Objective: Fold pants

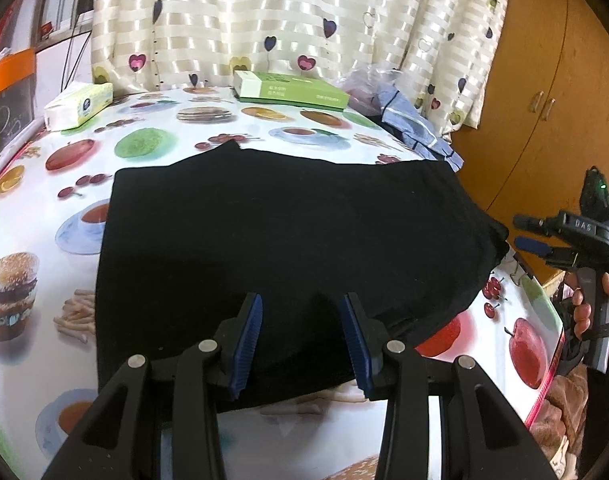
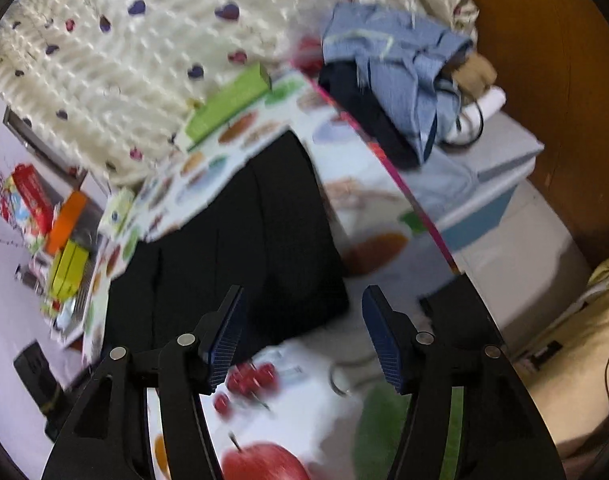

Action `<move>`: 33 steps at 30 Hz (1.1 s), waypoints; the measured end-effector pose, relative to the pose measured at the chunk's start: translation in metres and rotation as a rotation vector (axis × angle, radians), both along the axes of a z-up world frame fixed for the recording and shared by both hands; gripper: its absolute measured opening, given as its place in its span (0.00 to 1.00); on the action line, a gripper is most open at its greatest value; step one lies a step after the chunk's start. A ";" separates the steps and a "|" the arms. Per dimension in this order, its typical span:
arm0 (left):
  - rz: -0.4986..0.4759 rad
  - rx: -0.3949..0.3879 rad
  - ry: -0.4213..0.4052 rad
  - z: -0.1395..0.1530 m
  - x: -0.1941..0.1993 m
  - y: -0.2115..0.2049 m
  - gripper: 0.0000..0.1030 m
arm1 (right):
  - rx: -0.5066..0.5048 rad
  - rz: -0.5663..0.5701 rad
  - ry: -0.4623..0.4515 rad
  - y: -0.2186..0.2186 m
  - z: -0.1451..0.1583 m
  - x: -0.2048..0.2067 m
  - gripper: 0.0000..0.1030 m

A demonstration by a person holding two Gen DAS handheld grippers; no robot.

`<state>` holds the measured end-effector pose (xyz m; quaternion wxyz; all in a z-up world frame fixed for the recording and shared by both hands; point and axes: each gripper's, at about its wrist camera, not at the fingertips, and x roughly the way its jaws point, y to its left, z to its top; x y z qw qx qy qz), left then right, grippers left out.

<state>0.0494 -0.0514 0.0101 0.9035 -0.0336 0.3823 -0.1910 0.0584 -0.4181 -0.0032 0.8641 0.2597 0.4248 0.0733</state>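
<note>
The black pants (image 1: pixel 280 240) lie folded into a flat rectangle on the fruit-print tablecloth (image 1: pixel 152 140). My left gripper (image 1: pixel 302 308) is open and empty, its blue pads just above the near edge of the pants. My right gripper (image 2: pixel 302 300) is open and empty, hovering over the table's right corner beside the pants (image 2: pixel 240 232). The right gripper also shows in the left wrist view (image 1: pixel 524 232), held in a hand off the table's right edge. The right wrist view is blurred.
A tissue pack (image 1: pixel 78 106) and a green box (image 1: pixel 292 88) sit at the back of the table. Blue striped clothes (image 1: pixel 416 128) lie at the back right corner. A curtain (image 1: pixel 288 20) hangs behind; a wooden cabinet (image 1: pixel 544 100) stands right.
</note>
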 end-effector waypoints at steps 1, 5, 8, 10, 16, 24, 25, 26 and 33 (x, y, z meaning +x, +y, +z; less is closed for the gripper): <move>-0.006 0.000 -0.002 0.001 0.000 -0.001 0.42 | 0.015 0.018 0.023 0.000 -0.004 0.001 0.59; -0.021 0.013 -0.006 0.002 0.002 -0.011 0.42 | 0.151 0.067 0.063 -0.004 -0.016 0.002 0.59; -0.031 0.028 0.001 0.000 0.004 -0.016 0.42 | 0.275 0.079 0.073 -0.007 -0.023 0.010 0.59; -0.046 0.042 0.004 -0.001 0.007 -0.022 0.42 | 0.330 0.066 0.083 -0.008 -0.026 0.015 0.59; -0.077 0.073 0.006 -0.002 0.010 -0.033 0.42 | 0.442 0.050 -0.074 -0.013 -0.021 0.007 0.61; -0.207 0.042 0.001 0.005 0.009 -0.061 0.42 | 0.300 -0.007 0.007 -0.003 -0.022 0.022 0.59; -0.244 0.037 -0.007 0.007 0.008 -0.069 0.42 | 0.292 -0.016 0.008 -0.003 -0.022 0.024 0.52; -0.281 0.036 -0.019 0.010 0.006 -0.076 0.43 | 0.263 -0.035 0.018 -0.002 -0.021 0.026 0.42; -0.449 0.068 -0.067 0.019 -0.001 -0.122 0.43 | 0.229 -0.034 -0.046 0.001 -0.014 0.025 0.18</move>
